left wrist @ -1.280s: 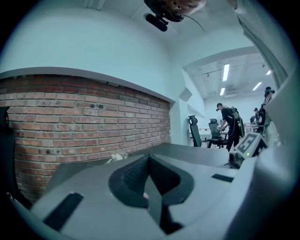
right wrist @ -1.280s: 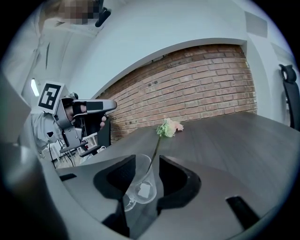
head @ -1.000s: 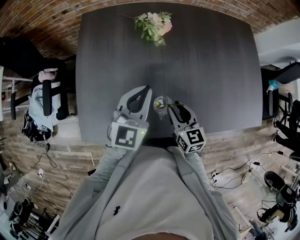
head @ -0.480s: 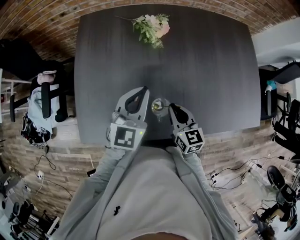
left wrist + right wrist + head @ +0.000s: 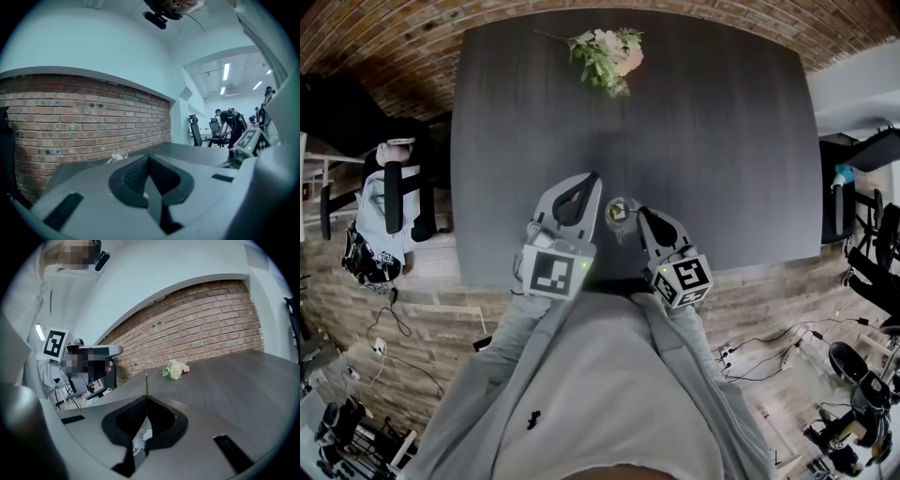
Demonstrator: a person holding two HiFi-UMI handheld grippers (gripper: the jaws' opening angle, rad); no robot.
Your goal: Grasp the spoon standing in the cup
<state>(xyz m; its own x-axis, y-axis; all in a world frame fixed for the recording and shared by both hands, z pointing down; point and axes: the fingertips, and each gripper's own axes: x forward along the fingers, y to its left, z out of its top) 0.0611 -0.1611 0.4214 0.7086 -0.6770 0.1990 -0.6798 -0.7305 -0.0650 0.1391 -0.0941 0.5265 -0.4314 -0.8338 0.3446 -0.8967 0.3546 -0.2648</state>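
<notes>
Right gripper view is showing the right claw pressing its two jaws together on the thin handle of the spoon. The handle is poking straight up past the tips. The glass cup is peeking through the hole under the jaws.

Head view is showing the cup sitting near the front edge of the dark tabletop, right between the two claws. The left claw is waiting just beside the cup, with its jaws closed and nothing in them.

I think the hold is only at the very tips, so the spoon could be slipping or tipping. To do this well, the right claw should be squeezing firmly and lifting slowly, straight up, so the cup is not getting knocked over. The flowers are lying far off and are not getting in the way.
</notes>
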